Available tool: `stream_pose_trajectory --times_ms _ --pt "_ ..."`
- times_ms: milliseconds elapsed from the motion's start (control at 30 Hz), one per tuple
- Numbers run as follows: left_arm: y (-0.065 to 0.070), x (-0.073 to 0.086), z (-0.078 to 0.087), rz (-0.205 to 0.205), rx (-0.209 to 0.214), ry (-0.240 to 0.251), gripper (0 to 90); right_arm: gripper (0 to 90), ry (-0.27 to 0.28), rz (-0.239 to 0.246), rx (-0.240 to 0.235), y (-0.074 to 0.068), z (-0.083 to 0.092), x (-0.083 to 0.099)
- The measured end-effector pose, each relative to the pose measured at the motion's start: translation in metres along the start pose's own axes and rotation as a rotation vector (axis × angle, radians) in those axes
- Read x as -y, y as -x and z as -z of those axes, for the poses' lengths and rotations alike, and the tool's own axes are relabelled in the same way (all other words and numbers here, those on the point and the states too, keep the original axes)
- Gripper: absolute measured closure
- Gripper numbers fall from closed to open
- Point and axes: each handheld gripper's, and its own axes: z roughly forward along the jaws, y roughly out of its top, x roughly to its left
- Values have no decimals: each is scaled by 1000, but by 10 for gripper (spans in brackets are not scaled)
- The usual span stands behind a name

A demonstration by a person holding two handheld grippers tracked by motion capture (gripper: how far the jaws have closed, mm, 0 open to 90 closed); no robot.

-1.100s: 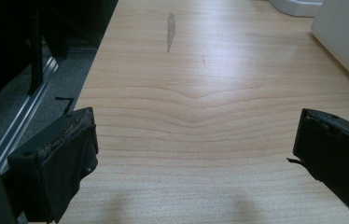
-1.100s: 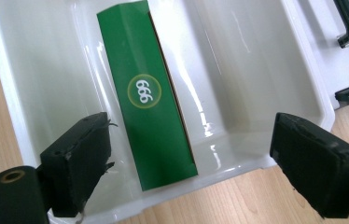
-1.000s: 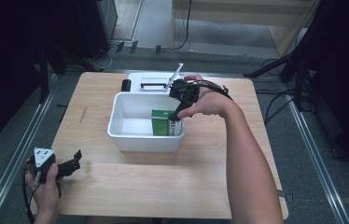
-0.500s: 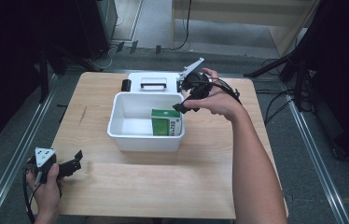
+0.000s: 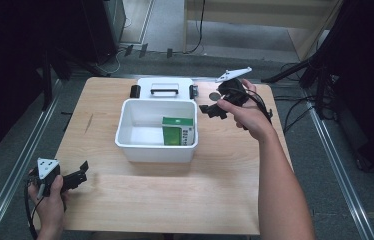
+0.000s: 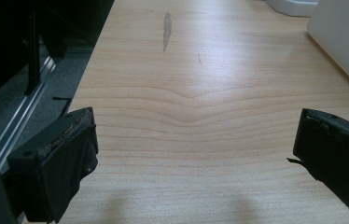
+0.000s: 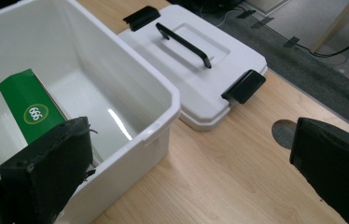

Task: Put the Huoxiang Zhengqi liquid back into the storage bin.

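A green carton (image 5: 177, 131) stands in the right part of the white bin (image 5: 125, 136), against its front wall; the right gripper view also shows the carton (image 7: 25, 105) and the bin (image 7: 163, 100). My right gripper (image 5: 209, 110) hovers just right of the bin's rim, apart from the carton. Its jaws have just been opening and are open with nothing between them (image 7: 191, 154). My left gripper (image 5: 77, 176) rests at the table's front left corner, open over bare wood (image 6: 196, 149).
The bin's white lid (image 5: 165, 91) with a black handle and two black clips lies flat behind the bin, also in the right gripper view (image 7: 196, 65). A grey round patch (image 5: 215, 95) marks the wood right of the lid. Metal rails run along both table sides.
The right gripper has let go of the green carton and drawn back to the right, out of the bin. The carton stays inside. The left gripper has not moved.
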Motion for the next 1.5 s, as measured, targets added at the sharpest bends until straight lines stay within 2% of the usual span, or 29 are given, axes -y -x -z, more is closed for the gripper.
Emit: stream_pose_trajectory --times_ms 67,100,167,200,267,300,500,567,600,700,733,833,867,900,1000,1033,1133,1167,1267,1300,1500 --pt "0 0 0 1 1 -2 7 0 14 -11 3 1 2 3" --pt "0 0 0 -1 -1 0 7 0 30 -26 34 3 5 11" --pt "0 0 0 -1 -2 0 7 0 32 -35 50 4 6 16" --pt "0 0 0 -4 -3 -2 7 0 36 -51 68 6 9 24" --pt "1 0 0 -4 -3 -2 7 0 40 -57 73 8 10 29" --pt "0 0 0 -2 -3 -2 7 0 49 -72 93 10 13 37" --pt "0 0 0 -2 -4 -2 7 0 75 -109 135 14 20 56" --pt "0 0 0 -2 -4 -2 7 0 91 -143 158 16 24 68" --pt "0 0 0 -2 -4 -2 7 0 91 -143 158 16 24 68" --pt "0 0 0 0 -3 -1 7 0 111 -166 173 18 28 80" --pt "0 0 0 0 -3 -1 7 0 132 -181 173 18 32 89" --pt "0 0 0 1 -1 -2 7 0 148 -190 184 18 36 98" --pt "0 0 0 1 -2 -2 7 0 155 -184 204 17 40 108" --pt "0 0 0 0 -2 -2 7 0 155 -184 204 17 40 108" --pt "0 0 0 0 -5 0 7 0 173 -212 223 15 46 129" --pt "0 0 0 -2 -5 -2 7 0 173 -212 223 15 46 129" --pt "1 0 0 -8 -5 -3 7 0 180 -254 229 18 52 150" --pt "1 0 0 -8 -5 -3 7 0 180 -254 229 18 52 150" --pt "0 0 0 -5 -6 -2 7 0 184 -281 245 19 57 169" --pt "0 0 0 -5 -6 -2 7 0 184 -281 245 19 57 169" --pt "1 0 0 -8 -5 -3 7 0 220 -299 242 17 67 196"
